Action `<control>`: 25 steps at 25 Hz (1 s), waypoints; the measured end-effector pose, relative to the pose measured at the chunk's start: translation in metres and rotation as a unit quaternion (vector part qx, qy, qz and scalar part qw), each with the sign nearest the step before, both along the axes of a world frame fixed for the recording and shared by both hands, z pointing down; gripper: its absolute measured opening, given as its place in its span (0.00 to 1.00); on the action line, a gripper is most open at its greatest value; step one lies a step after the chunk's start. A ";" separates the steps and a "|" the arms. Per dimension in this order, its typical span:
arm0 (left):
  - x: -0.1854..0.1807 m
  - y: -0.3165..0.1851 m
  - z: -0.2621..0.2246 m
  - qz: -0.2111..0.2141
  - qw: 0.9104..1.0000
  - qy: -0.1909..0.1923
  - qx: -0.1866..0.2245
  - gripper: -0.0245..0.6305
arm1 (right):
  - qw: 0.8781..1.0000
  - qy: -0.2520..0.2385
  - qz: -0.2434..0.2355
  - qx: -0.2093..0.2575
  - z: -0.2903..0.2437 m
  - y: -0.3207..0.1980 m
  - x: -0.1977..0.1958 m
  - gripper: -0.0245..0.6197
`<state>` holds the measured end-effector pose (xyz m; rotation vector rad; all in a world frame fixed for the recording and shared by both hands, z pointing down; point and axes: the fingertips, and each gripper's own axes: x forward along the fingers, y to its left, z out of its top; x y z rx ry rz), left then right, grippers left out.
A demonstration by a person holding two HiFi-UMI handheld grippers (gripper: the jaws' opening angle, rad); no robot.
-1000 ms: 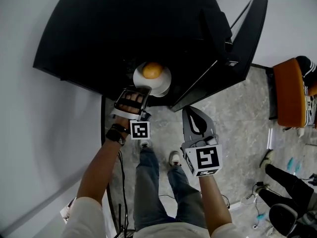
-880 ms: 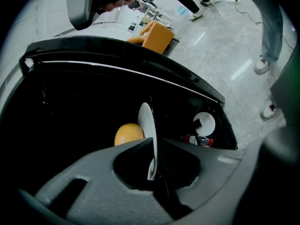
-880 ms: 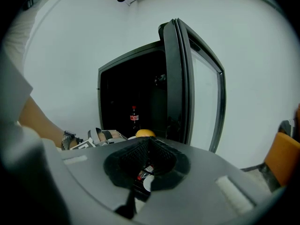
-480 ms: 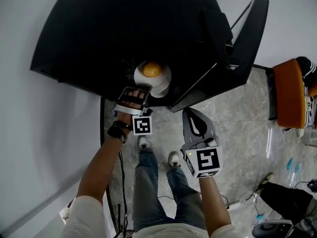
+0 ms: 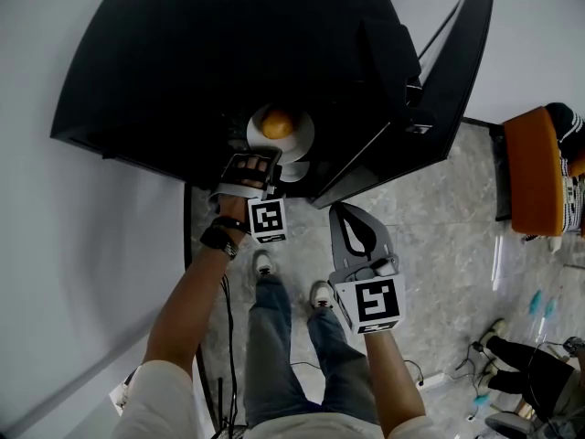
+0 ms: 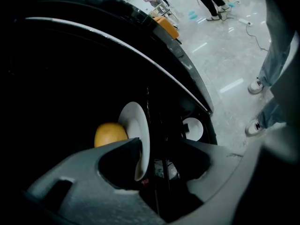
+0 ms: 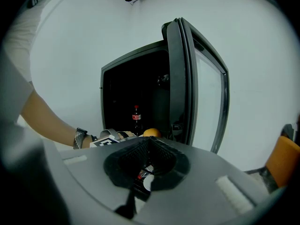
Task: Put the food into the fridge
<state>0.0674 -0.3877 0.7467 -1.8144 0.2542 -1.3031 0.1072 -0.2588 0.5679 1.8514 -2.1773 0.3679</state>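
The left tool [image 6: 161, 146] has just been spreading its jaws. They now stand apart, with the rim of the white plate [image 6: 137, 125] loose between them. The plate, with the orange [image 6: 109, 135] on it, is inside the dark fridge [image 5: 164, 71], straight ahead of this tool. The right tool [image 7: 149, 143] is pressed together, empty, and farther back.

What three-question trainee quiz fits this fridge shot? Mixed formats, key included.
1. What food sits on the white plate?
2. True or false: the fridge door is shut.
3. The right gripper is: A) shut and empty; B) shut on the plate; C) wide open.
Key: 1. An orange. 2. False, it stands open. 3. A.
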 end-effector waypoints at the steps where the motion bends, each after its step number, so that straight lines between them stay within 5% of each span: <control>1: 0.001 0.000 0.001 -0.003 1.000 0.002 -0.006 0.35 | 1.000 -0.001 0.001 0.001 0.000 0.000 0.001 0.05; 14: 0.009 -0.013 0.016 -0.020 0.998 -0.007 -0.056 0.59 | 1.000 0.003 0.004 -0.003 -0.002 0.003 0.006 0.05; 25: 0.012 -0.013 0.012 -0.036 0.996 0.016 -0.084 0.67 | 1.000 0.009 0.029 -0.005 -0.005 0.014 0.027 0.05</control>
